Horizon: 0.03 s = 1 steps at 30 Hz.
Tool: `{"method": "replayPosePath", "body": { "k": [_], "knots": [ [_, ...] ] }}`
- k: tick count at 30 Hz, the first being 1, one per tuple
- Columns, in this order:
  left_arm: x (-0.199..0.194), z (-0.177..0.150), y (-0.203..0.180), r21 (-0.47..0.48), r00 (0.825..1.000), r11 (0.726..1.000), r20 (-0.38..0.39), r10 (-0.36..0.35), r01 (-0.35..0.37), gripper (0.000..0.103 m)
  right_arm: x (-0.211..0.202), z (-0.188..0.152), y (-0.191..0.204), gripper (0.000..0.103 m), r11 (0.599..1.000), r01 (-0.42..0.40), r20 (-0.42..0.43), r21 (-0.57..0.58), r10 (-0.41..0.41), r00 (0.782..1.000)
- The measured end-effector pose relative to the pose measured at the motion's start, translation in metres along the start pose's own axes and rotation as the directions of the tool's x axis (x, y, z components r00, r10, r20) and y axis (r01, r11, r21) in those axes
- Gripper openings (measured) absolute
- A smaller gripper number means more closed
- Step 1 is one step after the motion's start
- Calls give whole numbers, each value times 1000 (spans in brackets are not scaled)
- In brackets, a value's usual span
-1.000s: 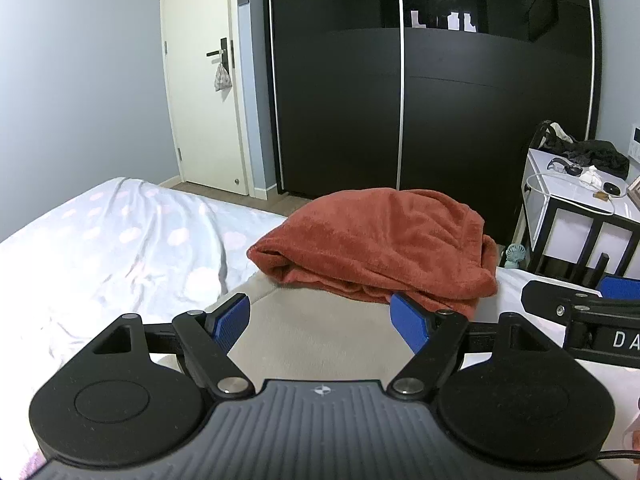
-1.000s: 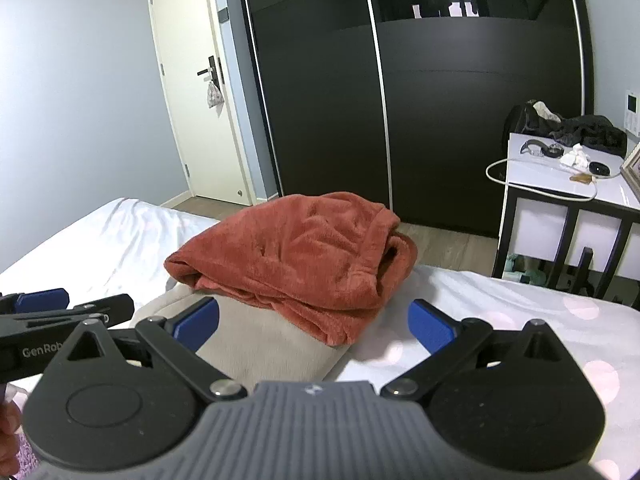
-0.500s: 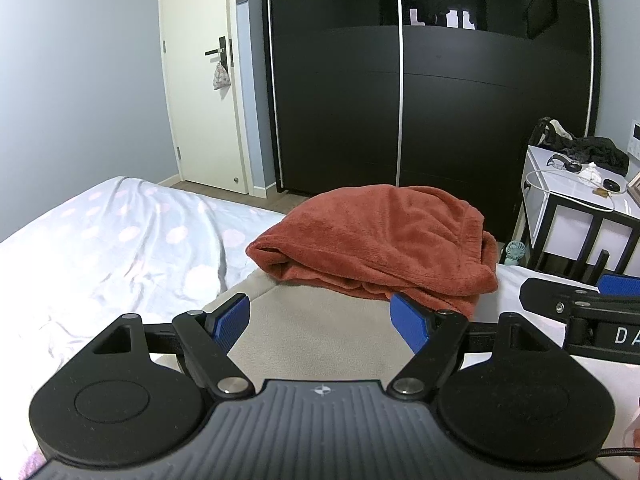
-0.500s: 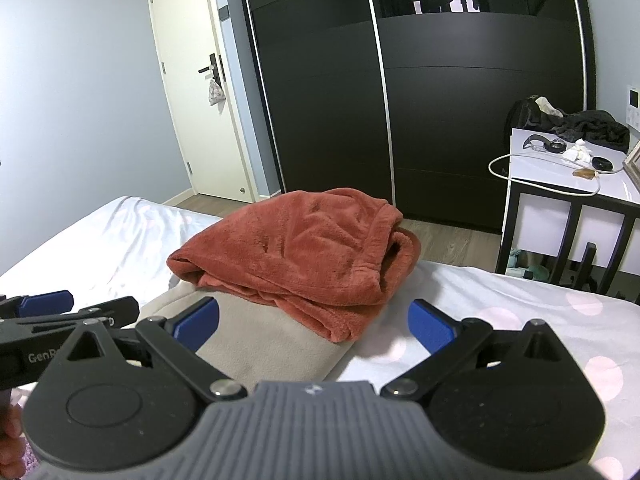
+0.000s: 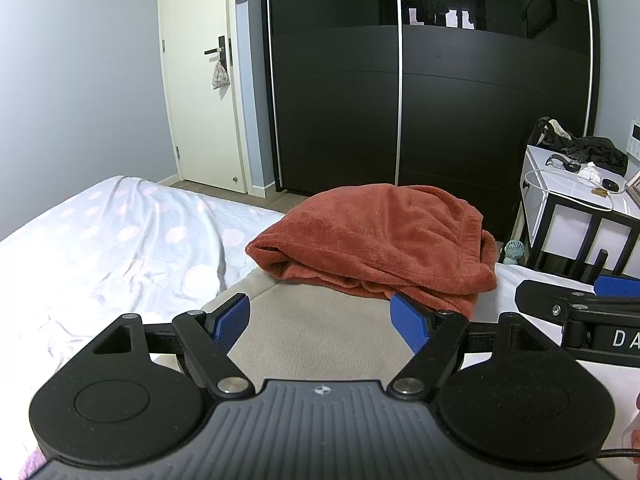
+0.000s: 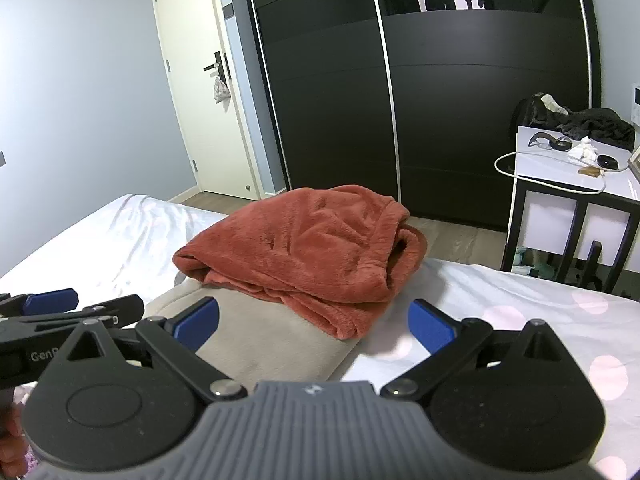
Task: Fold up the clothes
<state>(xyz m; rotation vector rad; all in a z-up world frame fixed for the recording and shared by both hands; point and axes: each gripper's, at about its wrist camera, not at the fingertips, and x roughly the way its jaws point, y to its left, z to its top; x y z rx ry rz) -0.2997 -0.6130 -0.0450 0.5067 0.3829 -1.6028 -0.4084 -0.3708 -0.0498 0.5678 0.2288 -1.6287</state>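
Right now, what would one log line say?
left gripper: open | right gripper: open | red garment: on beige cloth | bed

Rust fleece garment (image 5: 384, 240) folded atop beige garment (image 5: 316, 332)

Dim even indoor light, sharp focus, fisheye-bent edges.

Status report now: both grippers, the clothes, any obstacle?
Left gripper open, empty. Right gripper open, empty. Rust fleece garment lies bunched on beige folded cloth, on the bed. Nothing in the way.
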Motion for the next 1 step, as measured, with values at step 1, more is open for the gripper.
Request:
{"method": "replayPosePath", "body": {
  "k": [1],
  "knots": [
    [0,0,0,-1,1000,1000,1,0,0,77,0,0,0,101,1000,-1,0,0,1,1000]
  ]
}}
